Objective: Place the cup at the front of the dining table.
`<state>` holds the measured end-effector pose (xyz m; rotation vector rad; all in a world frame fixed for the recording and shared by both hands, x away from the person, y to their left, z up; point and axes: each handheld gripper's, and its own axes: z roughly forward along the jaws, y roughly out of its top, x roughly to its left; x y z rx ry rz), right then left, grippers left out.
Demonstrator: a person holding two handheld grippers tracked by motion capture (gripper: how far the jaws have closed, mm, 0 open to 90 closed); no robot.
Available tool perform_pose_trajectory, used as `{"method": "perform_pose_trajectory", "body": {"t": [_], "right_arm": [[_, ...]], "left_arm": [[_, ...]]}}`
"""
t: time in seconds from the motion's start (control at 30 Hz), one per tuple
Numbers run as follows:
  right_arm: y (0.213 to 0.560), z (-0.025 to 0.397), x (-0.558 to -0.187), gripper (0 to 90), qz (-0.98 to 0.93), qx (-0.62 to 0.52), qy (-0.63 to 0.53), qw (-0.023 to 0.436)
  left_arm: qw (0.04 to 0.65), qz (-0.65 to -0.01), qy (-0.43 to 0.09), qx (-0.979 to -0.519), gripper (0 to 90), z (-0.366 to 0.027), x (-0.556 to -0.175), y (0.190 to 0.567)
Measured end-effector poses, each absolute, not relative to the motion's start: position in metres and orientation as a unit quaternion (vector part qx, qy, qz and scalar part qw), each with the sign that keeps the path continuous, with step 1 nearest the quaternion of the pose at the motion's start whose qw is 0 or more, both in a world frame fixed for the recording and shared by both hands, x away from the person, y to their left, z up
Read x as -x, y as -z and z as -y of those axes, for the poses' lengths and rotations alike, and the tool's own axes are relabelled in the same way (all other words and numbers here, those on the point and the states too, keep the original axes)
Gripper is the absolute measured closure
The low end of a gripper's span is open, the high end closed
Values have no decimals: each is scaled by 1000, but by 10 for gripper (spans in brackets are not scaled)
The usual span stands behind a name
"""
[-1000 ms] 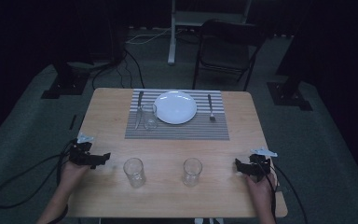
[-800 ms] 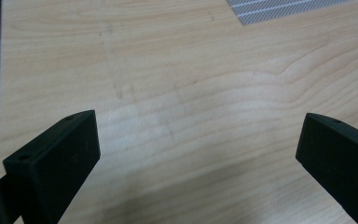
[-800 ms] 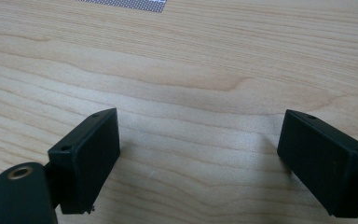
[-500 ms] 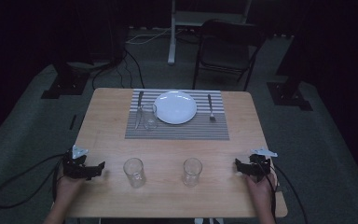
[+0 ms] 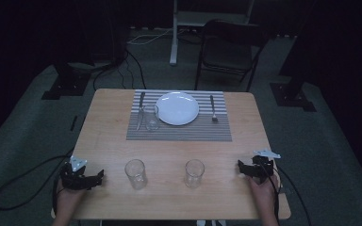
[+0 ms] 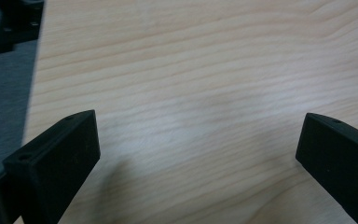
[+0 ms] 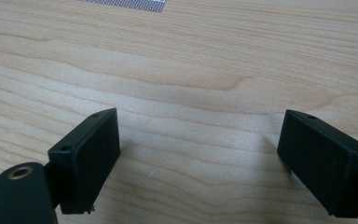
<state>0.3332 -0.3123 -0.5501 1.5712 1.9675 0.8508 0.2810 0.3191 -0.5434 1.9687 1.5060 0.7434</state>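
Two empty clear glasses stand near the front of the wooden table: one at front left and one at front middle. A third glass stands on the striped placemat, beside the white plate. My left gripper rests at the table's front left, left of the nearer glass, with its jaws wide open. In the left gripper view it holds nothing over bare wood. My right gripper lies at the front right, also open and empty.
A knife lies left of the plate and a fork right of it. The table's left edge and grey floor are close to my left gripper. A chair stands behind the table. The placemat's corner lies ahead of my right gripper.
My left gripper has moved back toward the table's front edge and a little to the left. The right gripper and the glasses have stayed put.
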Motion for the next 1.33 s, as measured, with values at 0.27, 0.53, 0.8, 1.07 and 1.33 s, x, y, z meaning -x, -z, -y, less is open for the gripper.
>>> {"method": "perform_pose_trajectory", "body": {"t": [0.27,0.53,0.8,1.07,1.33], "right_arm": [[550,312,-333,126,-719,-574,-311,240],[550,312,-333,126,-719,-574,-311,240],[550,312,-333,126,-719,-574,-311,240],[550,312,-333,126,-719,-574,-311,240],[550,312,-333,126,-719,-574,-311,240]], "left_arm": [[273,-577,-282,-716,1,-326,-271,544],[260,-589,-306,-701,1,-331,-257,544],[217,-628,-336,-668,1,-335,-252,545],[223,-633,-335,-662,1,-341,-252,545],[217,-634,-336,-662,1,-340,-251,545]]}}
